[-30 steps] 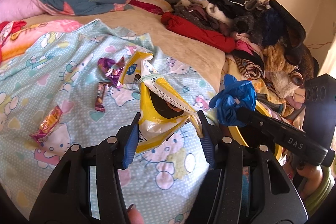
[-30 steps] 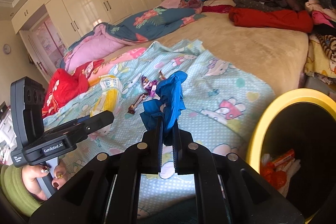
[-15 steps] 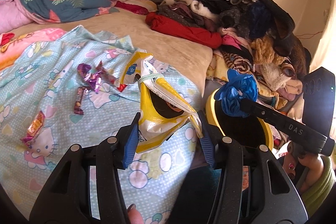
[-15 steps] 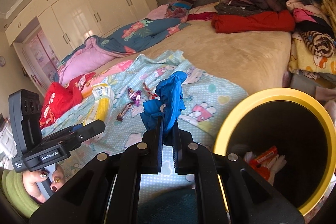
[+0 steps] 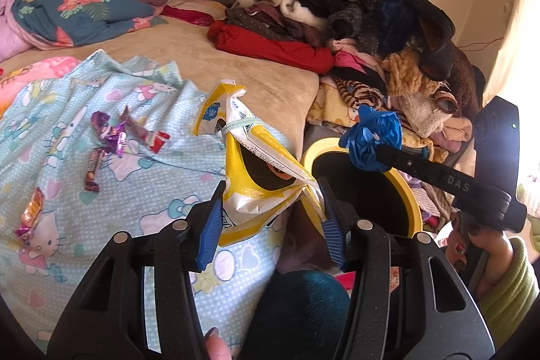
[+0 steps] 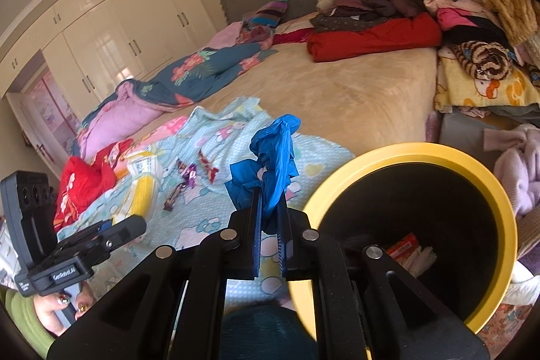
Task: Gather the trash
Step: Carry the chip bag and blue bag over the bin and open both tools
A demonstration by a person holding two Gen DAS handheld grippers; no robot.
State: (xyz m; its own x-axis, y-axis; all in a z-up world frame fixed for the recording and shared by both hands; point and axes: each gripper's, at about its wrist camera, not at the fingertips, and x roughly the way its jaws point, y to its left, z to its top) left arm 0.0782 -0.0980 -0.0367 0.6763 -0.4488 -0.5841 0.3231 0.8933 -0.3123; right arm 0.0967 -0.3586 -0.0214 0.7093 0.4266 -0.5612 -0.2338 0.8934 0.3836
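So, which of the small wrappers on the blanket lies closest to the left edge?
The orange wrapper, alone, left of the brown bar and purple wrappers.

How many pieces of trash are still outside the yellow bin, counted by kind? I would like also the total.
Yellow-and-white bag, in the left claw: 1
Blue crumpled item, in the right claw: 1
Small wrappers loose on the blanket: 4 (purple wrapper, red wrapper, brown wrapper, orange wrapper)
Total: 6
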